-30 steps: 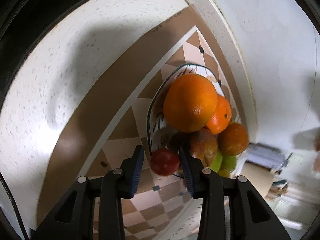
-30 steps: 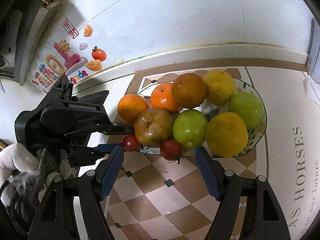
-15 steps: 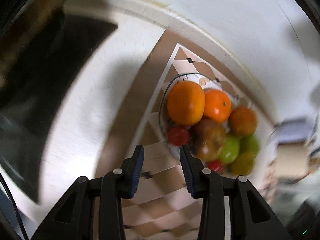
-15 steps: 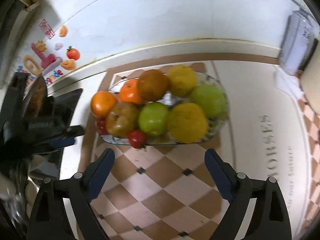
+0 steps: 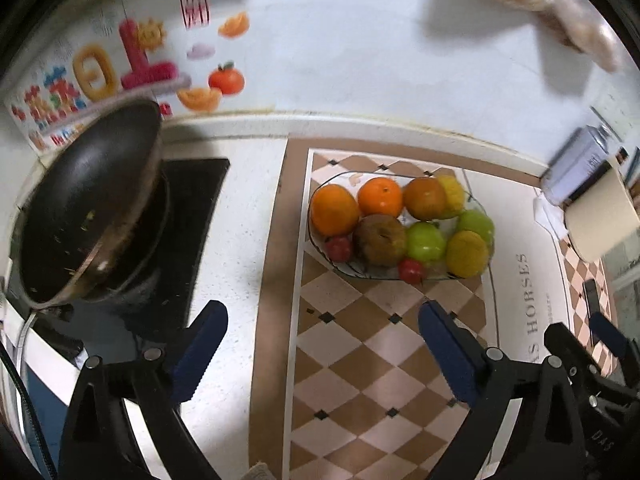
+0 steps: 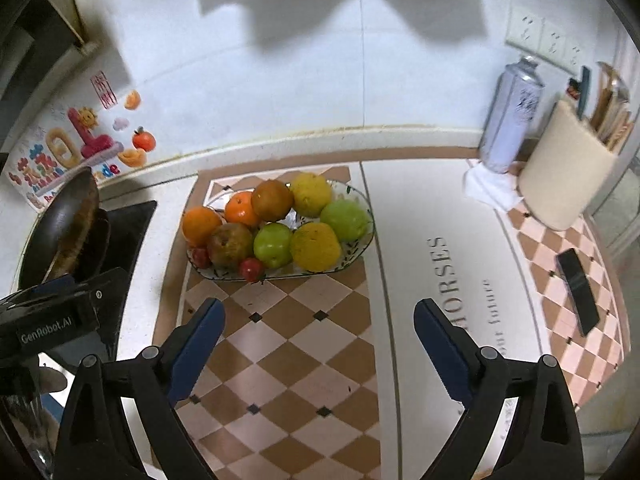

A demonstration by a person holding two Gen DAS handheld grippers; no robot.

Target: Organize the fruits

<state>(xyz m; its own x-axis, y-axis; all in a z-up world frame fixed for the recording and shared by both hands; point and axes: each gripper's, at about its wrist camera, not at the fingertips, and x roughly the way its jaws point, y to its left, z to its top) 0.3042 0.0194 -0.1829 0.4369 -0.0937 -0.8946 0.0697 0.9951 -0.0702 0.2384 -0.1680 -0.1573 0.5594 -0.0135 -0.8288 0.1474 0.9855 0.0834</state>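
Observation:
An oval glass fruit plate [image 5: 434,278] [image 6: 362,246] sits on a checkered mat. It holds oranges [image 5: 334,210] [image 6: 201,225], a brown pear [image 5: 379,240] [image 6: 230,243], green apples [image 5: 426,241] [image 6: 273,245], yellow citrus [image 5: 467,253] [image 6: 315,246] and two small red tomatoes [image 5: 339,249] [image 6: 251,269]. My left gripper [image 5: 322,344] is open and empty, well in front of the plate. My right gripper [image 6: 318,340] is open and empty, also in front of the plate.
A black frying pan [image 5: 90,204] [image 6: 72,224] sits on the stove at the left. A spray can [image 6: 510,114], a cream container [image 6: 568,172] and a black phone [image 6: 578,290] are at the right. The checkered mat [image 6: 288,340] lies under both grippers.
The left gripper let the small tomato go at the plate's left end, pulled back up and away, and opened wide. The right gripper also pulled back from the plate.

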